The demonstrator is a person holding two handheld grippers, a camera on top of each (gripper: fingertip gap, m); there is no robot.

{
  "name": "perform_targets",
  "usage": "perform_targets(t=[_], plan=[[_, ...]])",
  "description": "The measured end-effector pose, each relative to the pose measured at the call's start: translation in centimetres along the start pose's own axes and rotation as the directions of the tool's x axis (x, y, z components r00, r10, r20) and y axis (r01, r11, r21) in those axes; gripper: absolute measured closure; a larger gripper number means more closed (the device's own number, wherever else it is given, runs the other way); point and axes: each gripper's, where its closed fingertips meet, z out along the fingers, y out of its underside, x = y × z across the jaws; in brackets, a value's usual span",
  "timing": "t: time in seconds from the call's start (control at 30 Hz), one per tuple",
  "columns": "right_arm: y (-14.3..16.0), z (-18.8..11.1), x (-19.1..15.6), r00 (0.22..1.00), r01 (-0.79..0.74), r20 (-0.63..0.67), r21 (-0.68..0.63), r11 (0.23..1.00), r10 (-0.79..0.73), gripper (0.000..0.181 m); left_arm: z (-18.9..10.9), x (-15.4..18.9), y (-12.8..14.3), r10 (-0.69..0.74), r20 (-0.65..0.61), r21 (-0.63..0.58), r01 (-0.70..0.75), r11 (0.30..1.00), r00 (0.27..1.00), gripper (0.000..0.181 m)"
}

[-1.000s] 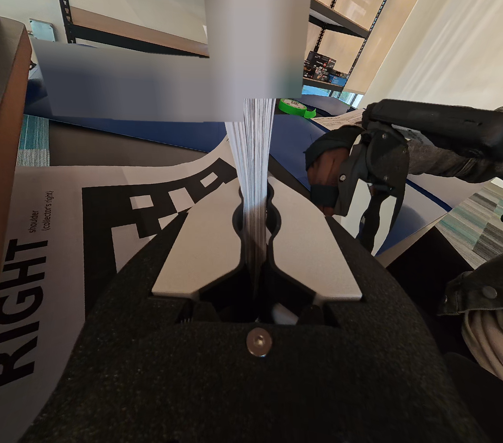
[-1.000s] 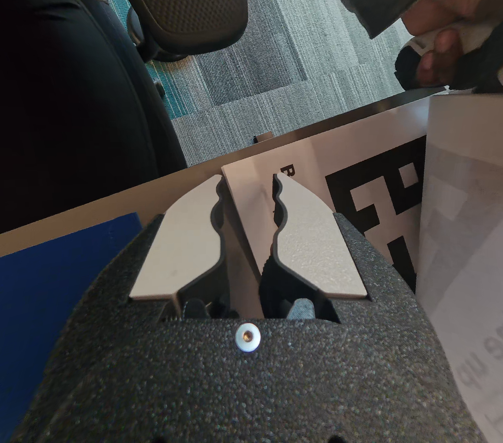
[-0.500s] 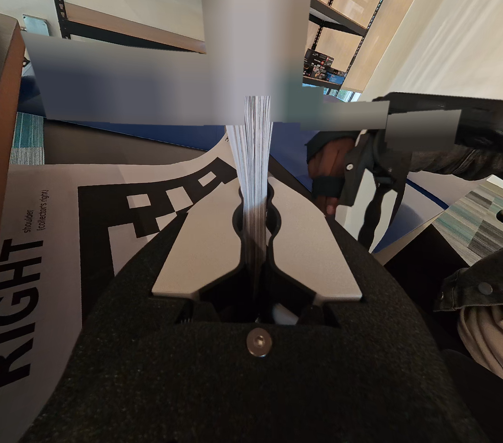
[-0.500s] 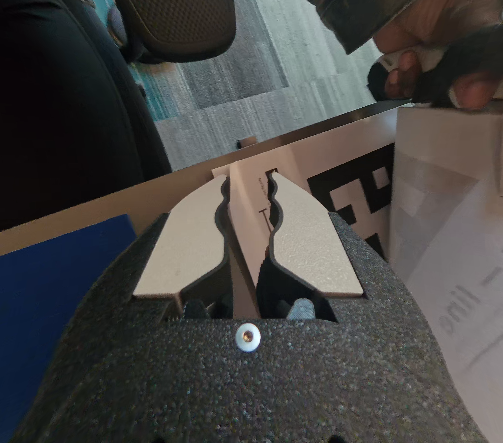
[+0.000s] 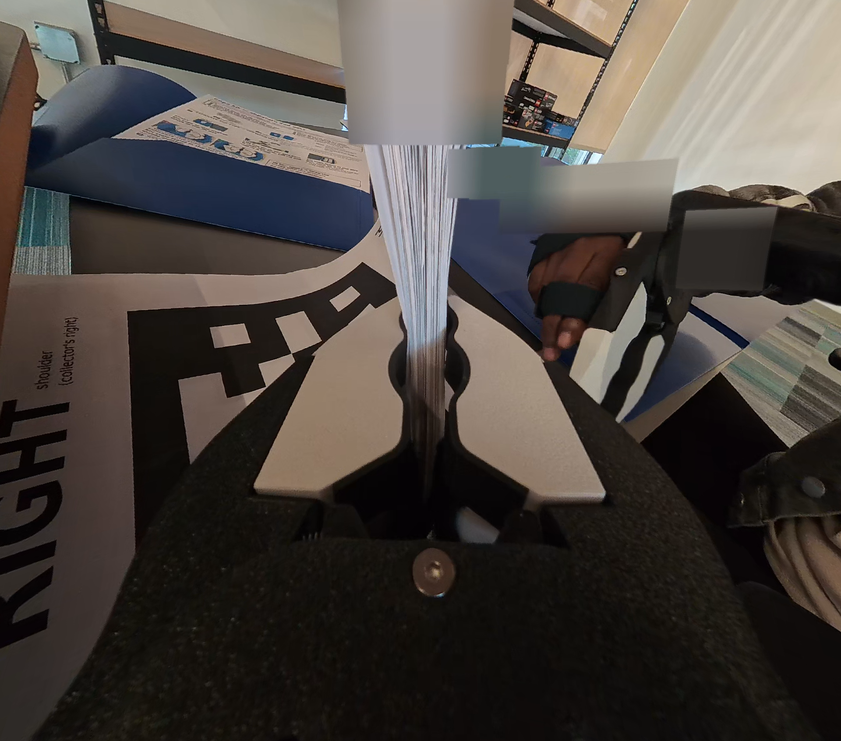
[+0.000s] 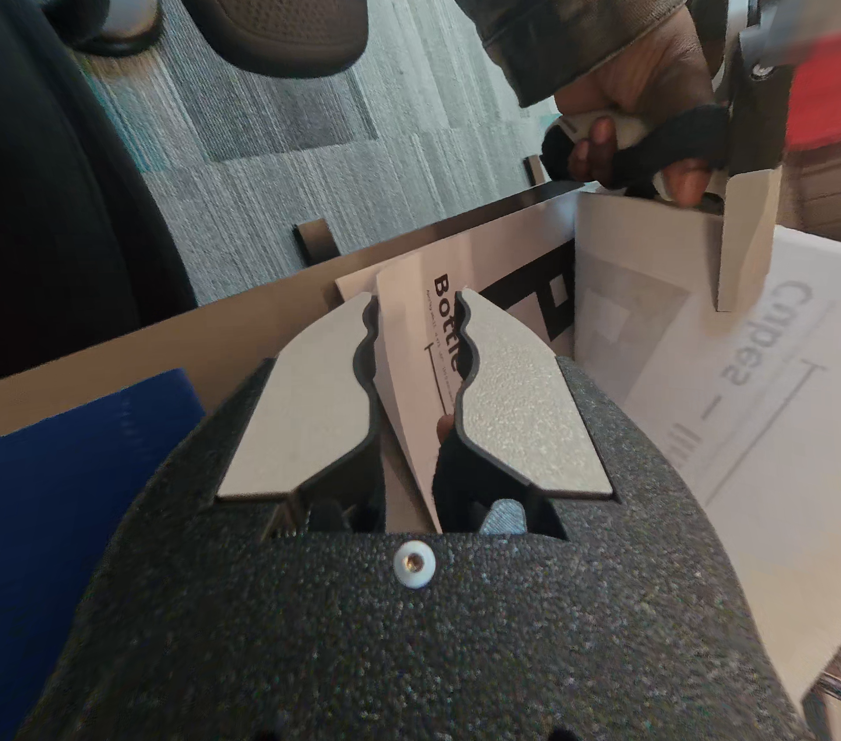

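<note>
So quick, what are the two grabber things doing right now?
Left gripper: shut on the stack of paper sheets, held on edge.
Right gripper: open, empty, over a printed sheet on the table.

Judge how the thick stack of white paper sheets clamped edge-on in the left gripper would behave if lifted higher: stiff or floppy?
The thick stack of white paper sheets fans out above the left gripper, so its free end would probably flop and splay. Its many sheets suggest some weight. Smooth pages pinched only at one edge might slide apart.
</note>
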Motion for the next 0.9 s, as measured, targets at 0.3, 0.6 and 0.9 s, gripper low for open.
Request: perform_targets(t=[0.3,0.6,0.9], plan=[[-0.1,0.7,-0.7,1.0,0.0,0.012,-0.01,1.0,0.0,0.147,0.0,0.0,0.0,0.0,-0.001,0.001,0.0,1.0,1.0,0.17],[0.9,0.6,-0.5,0.997,0.041,-0.059,-0.101,0.994,-0.047,0.166,-0.1,-0.2,-0.3,-0.002,0.014,0.022,0.001,1.0,1.0,0.17],[0.5,-0.7,2.0,0.993,-0.045,-0.111,-0.115,0.992,0.032,0.181,-0.9,-0.8,-2.0,0.07,0.125,0.104,-0.083,0.991,0.99,0.17]])
